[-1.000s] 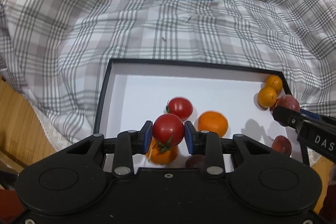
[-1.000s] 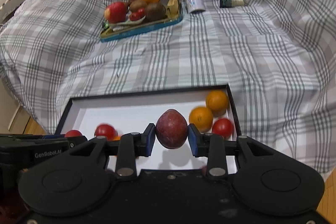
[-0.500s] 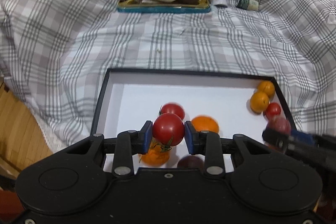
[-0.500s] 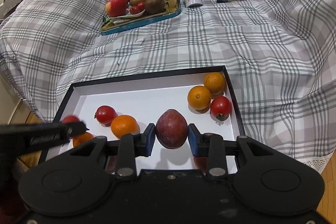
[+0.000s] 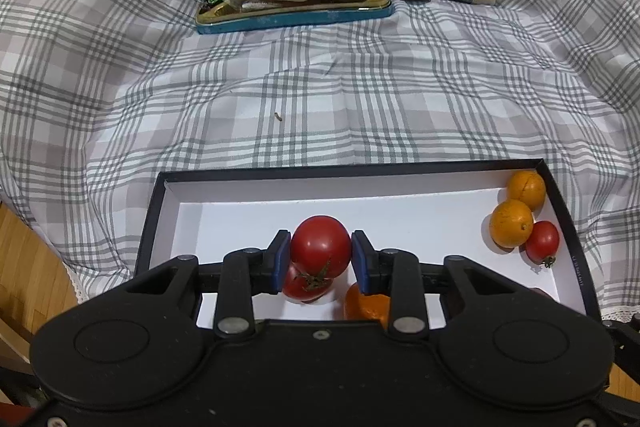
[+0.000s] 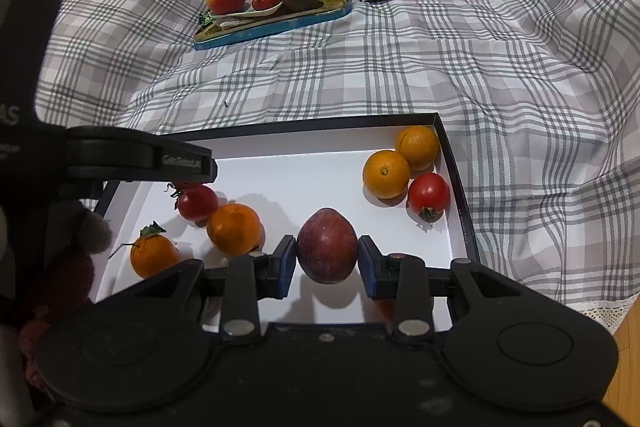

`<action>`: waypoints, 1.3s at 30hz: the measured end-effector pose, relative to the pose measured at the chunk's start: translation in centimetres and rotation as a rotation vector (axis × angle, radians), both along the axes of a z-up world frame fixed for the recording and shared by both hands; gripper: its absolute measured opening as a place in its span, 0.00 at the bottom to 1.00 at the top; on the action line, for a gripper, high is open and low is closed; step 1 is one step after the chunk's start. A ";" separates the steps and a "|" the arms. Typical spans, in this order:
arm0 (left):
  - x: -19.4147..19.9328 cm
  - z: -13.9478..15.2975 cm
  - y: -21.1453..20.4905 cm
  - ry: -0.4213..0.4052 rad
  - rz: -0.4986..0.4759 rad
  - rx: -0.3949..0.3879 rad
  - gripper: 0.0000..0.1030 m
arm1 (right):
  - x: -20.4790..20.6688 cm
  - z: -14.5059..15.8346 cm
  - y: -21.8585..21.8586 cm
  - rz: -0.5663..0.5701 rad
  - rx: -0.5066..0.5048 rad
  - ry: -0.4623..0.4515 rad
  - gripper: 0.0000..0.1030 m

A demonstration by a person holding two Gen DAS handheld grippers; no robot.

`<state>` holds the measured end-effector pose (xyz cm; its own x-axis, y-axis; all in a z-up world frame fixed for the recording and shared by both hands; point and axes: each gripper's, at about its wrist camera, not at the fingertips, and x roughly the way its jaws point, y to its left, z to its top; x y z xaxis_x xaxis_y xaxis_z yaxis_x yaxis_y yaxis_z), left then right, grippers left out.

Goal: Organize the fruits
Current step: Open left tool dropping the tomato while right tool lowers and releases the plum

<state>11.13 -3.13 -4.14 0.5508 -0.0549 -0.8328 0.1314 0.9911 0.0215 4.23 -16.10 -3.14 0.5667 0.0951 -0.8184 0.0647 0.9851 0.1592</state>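
Two grippers each clamp a fruit above the black-rimmed white box (image 6: 460, 187). Left gripper (image 5: 320, 259) pinches a red tomato (image 5: 320, 246) between its blue pads, jaws narrowed to the fruit's width, with another tomato (image 5: 306, 285) lying just beneath it in the box. Right gripper (image 6: 327, 259) grips a dark red plum (image 6: 327, 245) the same way, over the box's near middle. Two oranges (image 6: 386, 174) and a small tomato (image 6: 428, 191) cluster in the far right corner.
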 end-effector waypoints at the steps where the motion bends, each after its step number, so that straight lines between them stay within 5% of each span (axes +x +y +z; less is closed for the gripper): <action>1: 0.0 -0.1 0.1 0.001 0.001 -0.002 0.41 | 0.0 0.0 0.0 0.001 0.000 0.000 0.35; 39: -4.6 2.4 3.8 -0.036 0.095 -0.032 0.44 | -1.2 1.4 0.3 -0.011 -0.092 -0.072 0.35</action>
<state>6.50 0.67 -1.69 0.5843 -0.0277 -0.8111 0.0368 0.9993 -0.0077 3.07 -15.80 -1.73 0.6252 0.0152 -0.7803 0.0672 0.9951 0.0732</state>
